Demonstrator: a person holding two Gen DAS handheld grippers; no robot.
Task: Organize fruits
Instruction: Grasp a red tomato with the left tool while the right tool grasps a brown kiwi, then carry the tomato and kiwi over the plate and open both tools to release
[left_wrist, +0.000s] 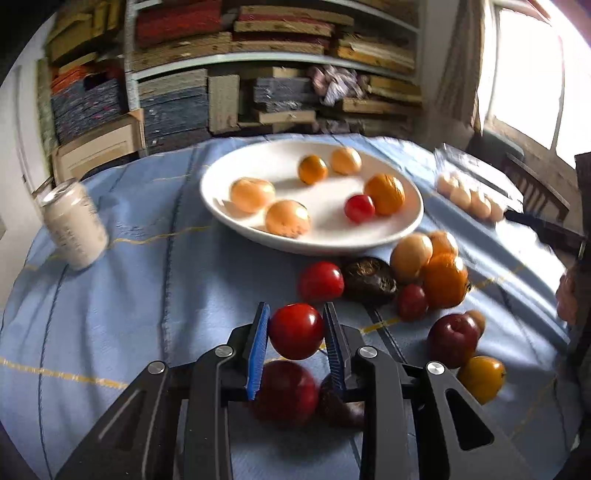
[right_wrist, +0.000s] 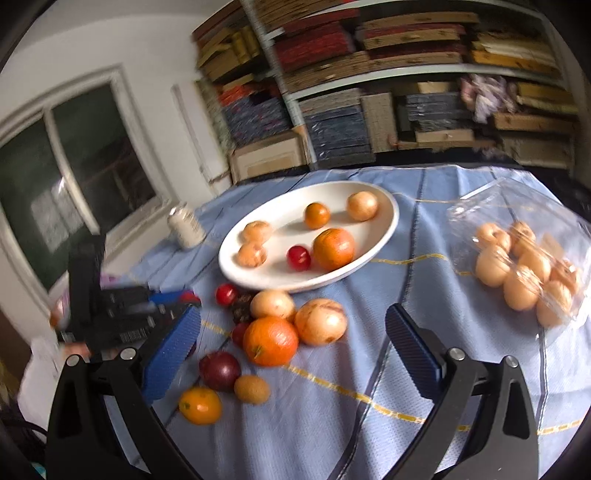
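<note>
My left gripper (left_wrist: 295, 309) is shut on a small red round fruit (left_wrist: 296, 332), its blue pads (left_wrist: 258, 343) pressing both sides, held just above the blue cloth. Under it lie a dark red fruit (left_wrist: 284, 391) and a brown one (left_wrist: 340, 404). Ahead, the white plate (left_wrist: 258, 162) holds several orange and pale fruits and one red. A loose pile of fruit (right_wrist: 273, 339) lies in front of the plate (right_wrist: 391, 221). My right gripper (right_wrist: 293, 354) stands open over this pile, nothing between its fingers. The left gripper (right_wrist: 186, 297) shows blurred at the left.
A pale can (left_wrist: 75, 229) stands on the cloth to the left of the plate. A clear plastic bag of pale round fruits (right_wrist: 524, 273) lies to the right. Shelves stacked with boards (left_wrist: 280, 74) rise behind the table. The table edge curves round at the back.
</note>
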